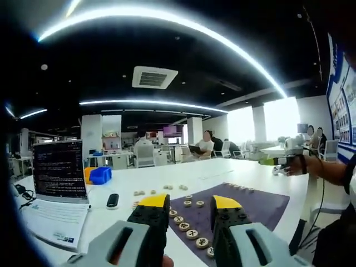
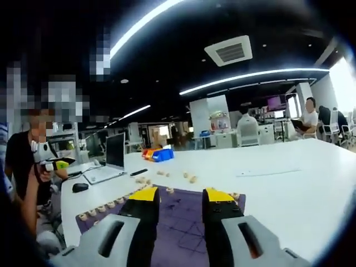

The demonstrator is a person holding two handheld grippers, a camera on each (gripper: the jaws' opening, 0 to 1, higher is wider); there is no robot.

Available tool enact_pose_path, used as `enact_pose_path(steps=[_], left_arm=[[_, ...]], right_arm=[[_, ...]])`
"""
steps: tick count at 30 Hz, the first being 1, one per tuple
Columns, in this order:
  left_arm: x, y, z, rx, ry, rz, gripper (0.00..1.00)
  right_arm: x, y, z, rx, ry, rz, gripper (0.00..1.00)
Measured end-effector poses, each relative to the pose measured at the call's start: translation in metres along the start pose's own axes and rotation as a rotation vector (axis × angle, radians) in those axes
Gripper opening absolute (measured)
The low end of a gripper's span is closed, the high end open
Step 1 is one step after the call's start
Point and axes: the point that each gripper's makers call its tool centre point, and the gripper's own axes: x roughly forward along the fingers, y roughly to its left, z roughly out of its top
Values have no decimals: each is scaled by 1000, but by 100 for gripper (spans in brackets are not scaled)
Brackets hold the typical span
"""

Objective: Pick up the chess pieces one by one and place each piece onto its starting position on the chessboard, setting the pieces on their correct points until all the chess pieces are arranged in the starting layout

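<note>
A purple chessboard mat (image 1: 256,203) lies on the white table, with a row of round wooden chess pieces (image 1: 186,225) along its near-left edge and a few more pieces (image 1: 240,188) at its far edge. Loose pieces (image 1: 167,187) sit on the table beyond the mat. My left gripper (image 1: 190,204) hovers above the row, open and empty. A hand holds my right gripper (image 1: 288,158) off to the right, above the table's edge. In the right gripper view the mat (image 2: 183,222) lies under my open, empty right gripper (image 2: 182,196), with an edge row of pieces (image 2: 100,209) and loose pieces (image 2: 146,181) nearby.
An open laptop (image 1: 58,169) stands at the left on papers (image 1: 50,222), with a black phone-like object (image 1: 112,200) and blue and yellow bins (image 1: 99,175) nearby. A mouse (image 2: 80,187) lies by the laptop (image 2: 114,153). The person (image 2: 25,167) holding the left gripper (image 2: 55,164) stands at the table's left end.
</note>
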Motion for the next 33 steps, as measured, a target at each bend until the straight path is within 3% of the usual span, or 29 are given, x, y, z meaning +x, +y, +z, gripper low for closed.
enact_pose_path(steps=[14,20,23,33], left_arm=[[-7,21,-3,-40,-8,41,31],[-7,26,-11,-33,20,62,31],[-8,27,-13,-34,22,60,31],[-3,34,-21,-36,46,84,31]], right_arm=[[88,16,-3,-16,107,85,31],[135,25,-1,-75,140,103,31],[161,32,-13,-126,198,124,31],[243,49,-45,-189,282,165,32]])
